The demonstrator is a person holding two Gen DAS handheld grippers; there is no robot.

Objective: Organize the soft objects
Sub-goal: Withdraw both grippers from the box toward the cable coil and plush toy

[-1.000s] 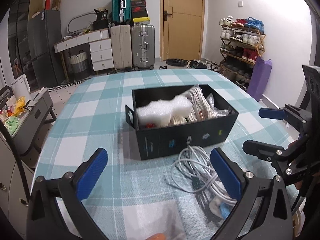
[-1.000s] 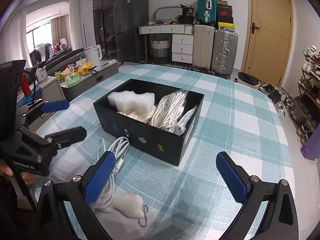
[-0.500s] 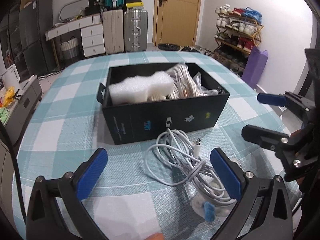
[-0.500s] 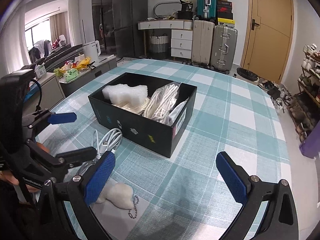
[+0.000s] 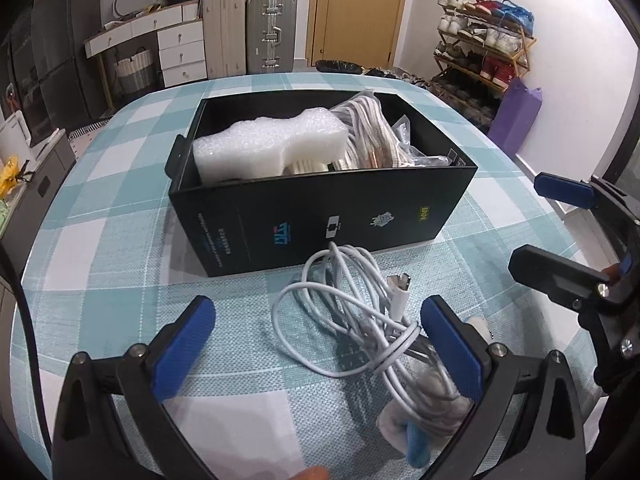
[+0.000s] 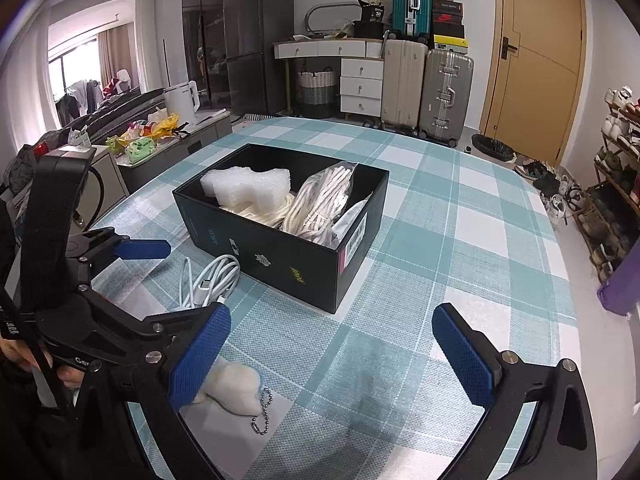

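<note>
Your left gripper (image 5: 318,342) is held low over the desk (image 5: 100,248) with its jaws spread wide and nothing between the pads. The white cable bundle (image 5: 352,320) lies on the checked cloth directly ahead of those jaws, its loops falling within the gap and running back under the right-hand finger (image 5: 450,346). One loose connector end points up toward the black box (image 5: 320,208), and the far loop of the cable lies just beside the box's near wall. A white plush keychain (image 6: 236,386) with a ball chain rests on the desk nearer to you than the cable; in the left wrist view it shows only partly beneath the cable and the right-hand finger. The black box stands open on the desk beyond the cable. It holds a white foam block (image 5: 272,146) on its left side and a bagged coil of cream rope (image 6: 320,204) on its right. Your right gripper (image 6: 334,354) is also held with jaws spread and empty, over bare cloth to the right of the plush keychain and near the box's closest corner, well apart from the cable.
</note>
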